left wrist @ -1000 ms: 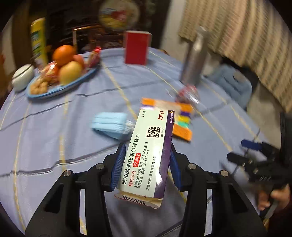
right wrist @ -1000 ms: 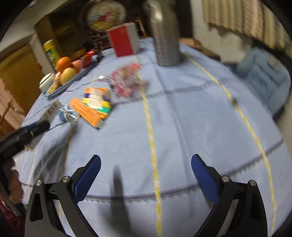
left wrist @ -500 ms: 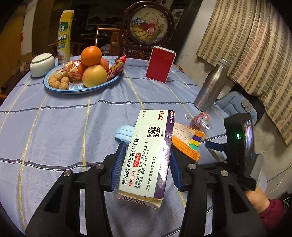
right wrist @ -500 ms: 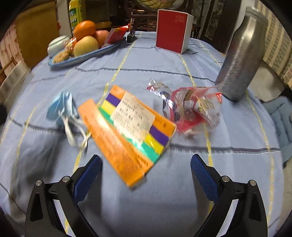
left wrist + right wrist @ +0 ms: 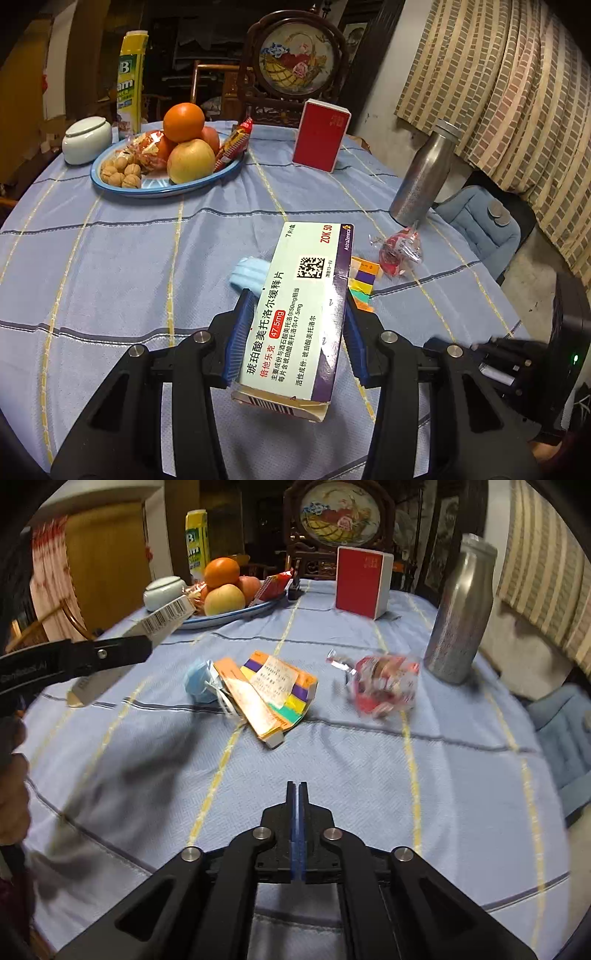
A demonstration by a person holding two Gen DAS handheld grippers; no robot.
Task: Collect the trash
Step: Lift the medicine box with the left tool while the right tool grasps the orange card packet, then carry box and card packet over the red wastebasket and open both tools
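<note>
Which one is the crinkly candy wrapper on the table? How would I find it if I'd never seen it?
Find the tall silver bottle standing near the right edge of the blue tablecloth. The candy wrapper lies on the cloth just left of the bottle's foot. It is crumpled, shiny, clear and red, unlike the flat orange medicine box and the blue face mask further left.

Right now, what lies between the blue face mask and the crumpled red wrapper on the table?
In the right wrist view, the orange striped packet lies between the face mask and the red wrapper, touching the mask, apart from the wrapper.
</note>
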